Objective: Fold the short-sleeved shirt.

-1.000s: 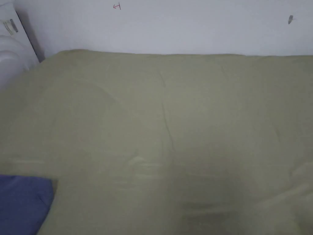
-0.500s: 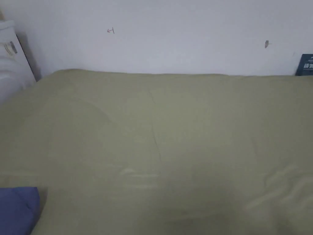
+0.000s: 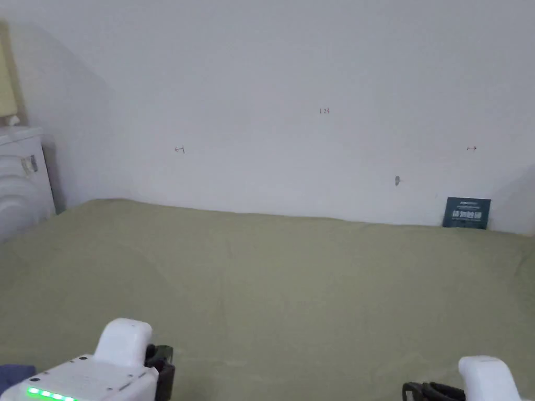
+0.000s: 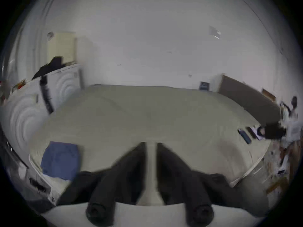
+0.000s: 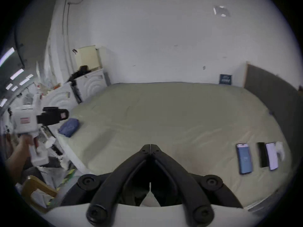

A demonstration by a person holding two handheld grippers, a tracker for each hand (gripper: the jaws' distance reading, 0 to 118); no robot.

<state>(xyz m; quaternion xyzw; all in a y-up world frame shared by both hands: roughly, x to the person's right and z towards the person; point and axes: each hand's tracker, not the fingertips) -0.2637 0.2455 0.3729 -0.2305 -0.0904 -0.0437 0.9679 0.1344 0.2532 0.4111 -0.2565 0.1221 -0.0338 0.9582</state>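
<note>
From the head view, both white gripper bodies poke up at the bottom edge over the green bedcover [image 3: 292, 282]. In the left gripper view, the left gripper [image 4: 150, 143] hangs above the cover, jaws slightly apart, the folded blue shirt [image 4: 60, 160] lying at the near-left corner. In the right gripper view, the right gripper [image 5: 150, 146] has its tips together, empty.

Your left gripper [image 4: 150, 143] is held level above the surface, jaws blurred but with a narrow gap between the tips, nothing between them. Your right gripper [image 5: 150, 146] has its jaw tips pressed together, holding nothing. In the right gripper view your left hand [image 5: 24, 143] grips the white handle from below, forearm angled up from the lower left
</note>
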